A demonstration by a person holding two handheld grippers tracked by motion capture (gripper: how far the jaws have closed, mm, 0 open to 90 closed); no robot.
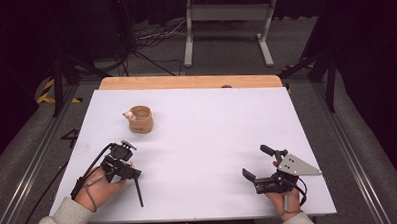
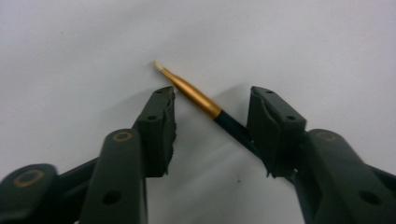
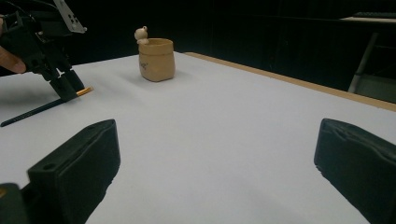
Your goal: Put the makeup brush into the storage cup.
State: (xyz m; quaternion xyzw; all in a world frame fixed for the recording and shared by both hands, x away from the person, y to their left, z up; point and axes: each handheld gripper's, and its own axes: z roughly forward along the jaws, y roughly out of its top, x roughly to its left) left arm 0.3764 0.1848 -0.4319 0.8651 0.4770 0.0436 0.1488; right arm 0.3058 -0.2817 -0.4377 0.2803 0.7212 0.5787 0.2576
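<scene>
1. The left tool (image 1: 134, 175) hangs low over the white desk (image 1: 212, 141), held in the person's left hand (image 1: 100, 188). Its jaws stand apart, one on each side of a thin paintbrush (image 2: 201, 100).
2. The paintbrush lies flat on the desk and passes slantwise through the gap. In the left gripper view its pale tip and gold collar reach beyond the jaws, while the dark handle runs back beside the right-hand jaw; I cannot tell whether it touches that jaw. It is not clamped. Straddling the brush near the collar looks like the set-up for pinching it there, where the shaft is stiffest.
3. Beyond the left tool, farther from the person, a small tan cup (image 1: 140, 119) stands upright with a little figure (image 1: 129, 115) on its rim. It is well apart from the brush and looks like the natural place to stand it.
4. The middle of the desk, between the two tools, is bare.
5. The right tool (image 1: 252, 165) rests near the front edge in the right hand (image 1: 282, 196), well apart from the brush. Its jaws are wide apart around nothing, and it faces toward the cup and the left tool, probably waiting in reserve.
</scene>
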